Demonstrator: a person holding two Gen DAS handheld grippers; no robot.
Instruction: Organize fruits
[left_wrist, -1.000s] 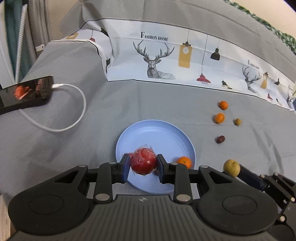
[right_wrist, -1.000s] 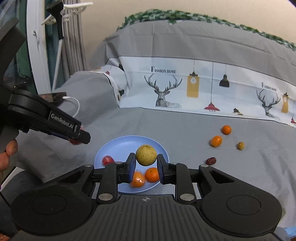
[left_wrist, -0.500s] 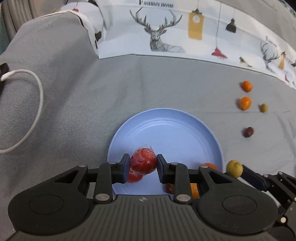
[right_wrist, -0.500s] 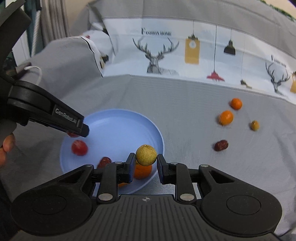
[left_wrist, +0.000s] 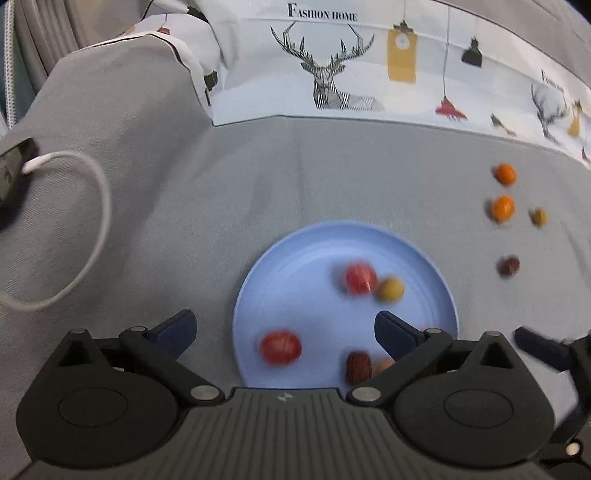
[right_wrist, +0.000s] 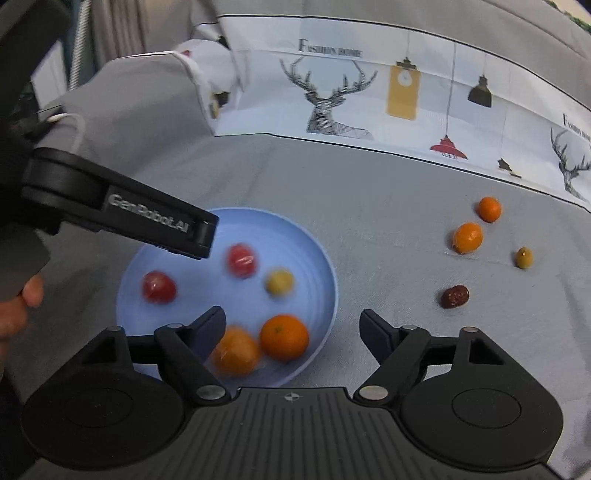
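A blue plate (left_wrist: 306, 251) (right_wrist: 325, 258) lies on the grey cloth. On it are two red fruits (left_wrist: 360, 277) (left_wrist: 280, 348) (right_wrist: 242, 259) (right_wrist: 159, 287), a yellow-green fruit (left_wrist: 389, 290) (right_wrist: 279, 282), two oranges (right_wrist: 284, 336) (right_wrist: 236, 350) and a dark date (left_wrist: 358, 367). My left gripper (left_wrist: 284, 328) is open and empty over the plate's near edge. My right gripper (right_wrist: 293, 325) is open and empty over the plate's right rim. The left gripper's finger (right_wrist: 122, 216) shows in the right wrist view.
Loose on the cloth to the right lie two small oranges (right_wrist: 467, 238) (right_wrist: 489, 209), an olive-green fruit (right_wrist: 523, 257) and a dark red date (right_wrist: 455, 296). A white cable (left_wrist: 85, 236) loops at the left. A printed cloth with deer (left_wrist: 332, 74) lies behind.
Both grippers opened. The red fruit left the left gripper and the yellow-green fruit left the right gripper; both now lie on the plate, blurred by motion.
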